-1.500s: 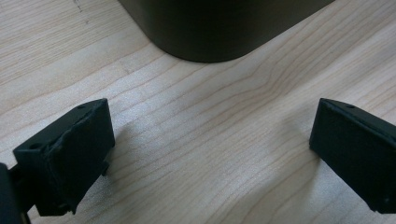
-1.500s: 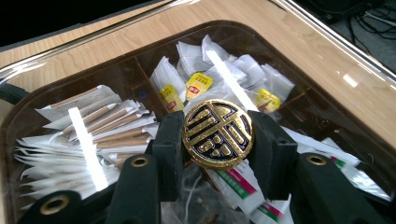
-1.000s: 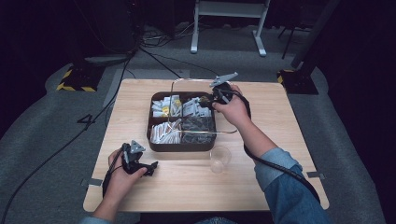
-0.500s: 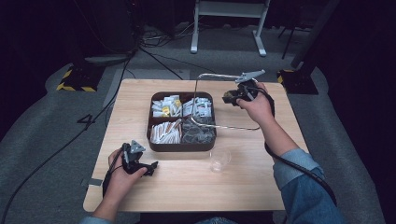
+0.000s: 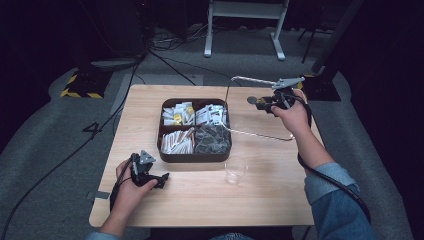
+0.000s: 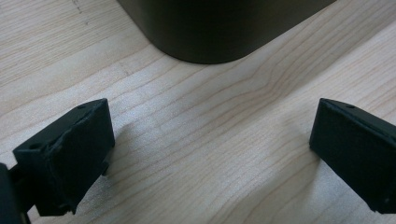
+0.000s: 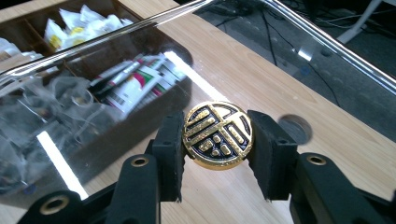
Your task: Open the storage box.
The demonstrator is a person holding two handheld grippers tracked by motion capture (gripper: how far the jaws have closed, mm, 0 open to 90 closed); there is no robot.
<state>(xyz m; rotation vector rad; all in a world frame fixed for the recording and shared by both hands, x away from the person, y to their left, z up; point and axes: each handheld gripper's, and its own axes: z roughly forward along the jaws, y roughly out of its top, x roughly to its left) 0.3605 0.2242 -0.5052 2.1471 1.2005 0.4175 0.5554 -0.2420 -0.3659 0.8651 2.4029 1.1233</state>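
Right of the box [image 5: 195,150], the right gripper [image 7: 217,135] clamps the lid's knob [image 7: 217,135], lid [image 5: 260,107] tilted; left gripper [image 6: 210,154] rests open.

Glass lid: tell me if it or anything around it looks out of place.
The glass lid is off the compartment box, held tilted in the air by its gold knob in the right gripper. The box lies open, sachets exposed. Nothing looks spilled or broken; the clear cup stands upright.

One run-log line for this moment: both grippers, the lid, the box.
right gripper: shut on lid knob | lid: lifted, right of box | box: open, packets inside | left gripper: open on table | cup: before box
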